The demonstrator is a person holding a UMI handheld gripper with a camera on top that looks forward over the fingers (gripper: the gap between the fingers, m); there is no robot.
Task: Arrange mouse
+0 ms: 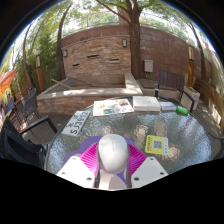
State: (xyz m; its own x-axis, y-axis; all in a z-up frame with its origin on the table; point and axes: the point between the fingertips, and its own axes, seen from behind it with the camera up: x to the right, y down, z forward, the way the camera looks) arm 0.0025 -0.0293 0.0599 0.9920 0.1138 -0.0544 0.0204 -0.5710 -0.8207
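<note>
A white computer mouse [112, 152] sits between the two fingers of my gripper [112, 167], with the magenta pads [91, 158] pressed against both of its sides. The mouse appears held just above a round glass table [170, 135]. The front of the mouse points away from me, towards the middle of the table.
On the table beyond the mouse lie a newspaper [112, 106], a white book [146, 102], a grey box [167, 104], a small green thing [182, 110], a printed strip [76, 123] and a yellow-green card [156, 144]. Dark chairs [34, 118] stand around it. A brick wall [100, 55] stands behind.
</note>
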